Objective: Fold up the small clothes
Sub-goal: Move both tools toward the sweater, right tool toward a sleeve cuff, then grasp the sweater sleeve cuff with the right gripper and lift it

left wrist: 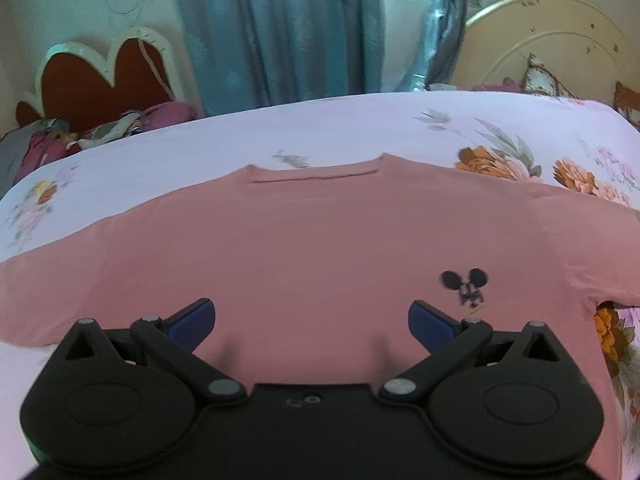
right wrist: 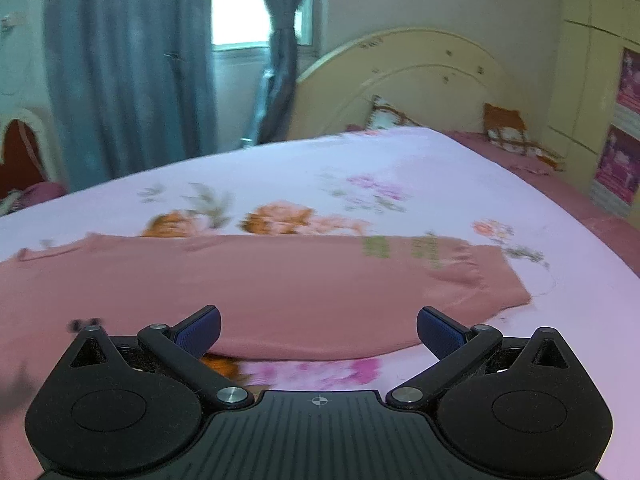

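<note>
A pink T-shirt (left wrist: pixel 320 248) lies spread flat on the bed, front up, collar at the far side, with a small black mouse print (left wrist: pixel 466 286) on its chest. My left gripper (left wrist: pixel 312 320) is open and empty, hovering over the shirt's middle. In the right wrist view the same shirt (right wrist: pixel 280 292) shows its right sleeve (right wrist: pixel 472 280) stretched out to the right. My right gripper (right wrist: pixel 319 330) is open and empty, just above the sleeve's lower edge.
The bed has a lilac floral sheet (left wrist: pixel 360 132). A cream headboard (right wrist: pixel 400 80) and pillows (right wrist: pixel 508 128) lie at the right. Blue curtains (left wrist: pixel 276 28) and a window are behind. A red heart-shaped chair (left wrist: pixel 104 76) with clothes stands at the far left.
</note>
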Demonstrator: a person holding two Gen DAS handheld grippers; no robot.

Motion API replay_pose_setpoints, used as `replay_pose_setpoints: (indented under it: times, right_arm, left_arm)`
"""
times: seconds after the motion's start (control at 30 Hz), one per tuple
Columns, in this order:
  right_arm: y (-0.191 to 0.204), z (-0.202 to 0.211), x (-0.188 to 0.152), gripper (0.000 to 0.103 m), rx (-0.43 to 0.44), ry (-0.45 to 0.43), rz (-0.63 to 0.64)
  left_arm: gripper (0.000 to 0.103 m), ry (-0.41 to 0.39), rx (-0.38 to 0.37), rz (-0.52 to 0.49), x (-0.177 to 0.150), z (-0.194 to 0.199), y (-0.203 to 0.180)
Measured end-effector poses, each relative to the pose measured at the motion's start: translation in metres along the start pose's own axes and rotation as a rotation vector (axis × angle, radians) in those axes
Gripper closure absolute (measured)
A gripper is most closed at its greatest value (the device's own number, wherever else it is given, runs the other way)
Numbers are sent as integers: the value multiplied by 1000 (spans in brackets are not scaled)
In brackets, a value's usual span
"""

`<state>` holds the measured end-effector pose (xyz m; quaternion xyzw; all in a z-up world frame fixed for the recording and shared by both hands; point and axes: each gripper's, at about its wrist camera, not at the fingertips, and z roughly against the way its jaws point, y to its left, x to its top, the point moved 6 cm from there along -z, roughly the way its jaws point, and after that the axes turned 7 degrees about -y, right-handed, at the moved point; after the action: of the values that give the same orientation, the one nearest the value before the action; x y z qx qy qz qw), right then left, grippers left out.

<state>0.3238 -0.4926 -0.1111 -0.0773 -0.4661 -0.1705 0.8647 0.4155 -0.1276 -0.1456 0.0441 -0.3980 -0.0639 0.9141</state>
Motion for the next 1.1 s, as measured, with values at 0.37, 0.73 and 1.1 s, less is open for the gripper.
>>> replay_pose_setpoints:
  times: [0.37,0.73,1.1]
  right_arm:
    - [-79,-44,-10,0,-114,35,-74]
    - [-135,-72,-18,36,-179,72,-256]
    - [-178,-113,-16,74,-249,61,-394]
  left_arm:
    - [1,29,-11,-65,3,-36,-44]
    - [6,45,-28,-90,3,-57,-54]
    - [7,43,-16,-75,1,-66,-28]
